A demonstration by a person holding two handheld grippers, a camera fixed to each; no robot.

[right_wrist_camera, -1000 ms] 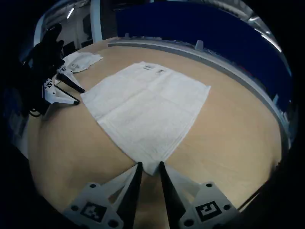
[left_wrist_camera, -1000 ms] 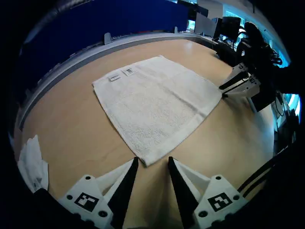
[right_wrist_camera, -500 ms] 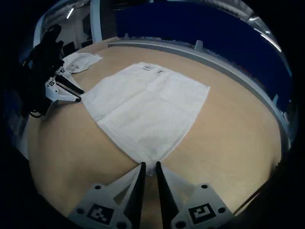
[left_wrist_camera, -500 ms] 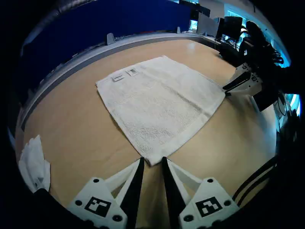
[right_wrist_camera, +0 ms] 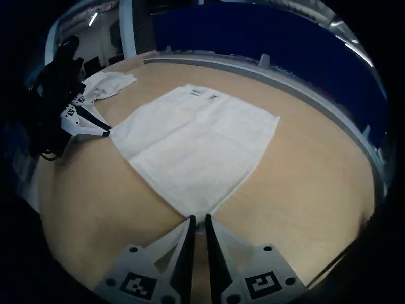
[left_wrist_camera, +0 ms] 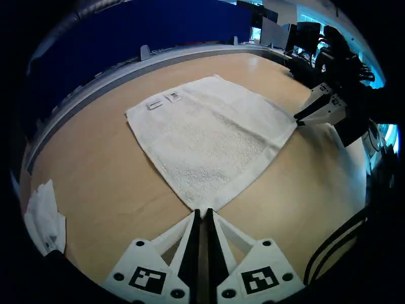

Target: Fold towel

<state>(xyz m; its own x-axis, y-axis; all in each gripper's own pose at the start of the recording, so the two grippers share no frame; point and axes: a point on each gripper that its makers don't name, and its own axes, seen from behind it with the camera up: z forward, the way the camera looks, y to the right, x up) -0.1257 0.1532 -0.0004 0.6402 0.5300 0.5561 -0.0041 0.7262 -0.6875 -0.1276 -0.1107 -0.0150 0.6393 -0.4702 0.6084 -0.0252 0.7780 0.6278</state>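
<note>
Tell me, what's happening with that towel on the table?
A person is working with a hand-held gripper in each hand to fold a white towel that lies spread flat on a wooden table. The left hand-held gripper pinches one corner of the towel, and the right hand-held gripper pinches the neighbouring corner. No fold has been made yet. Another white cloth lies off to the side.

Wht towel (left_wrist_camera: 212,131) (tan tbl (left_wrist_camera: 101,167))
</note>
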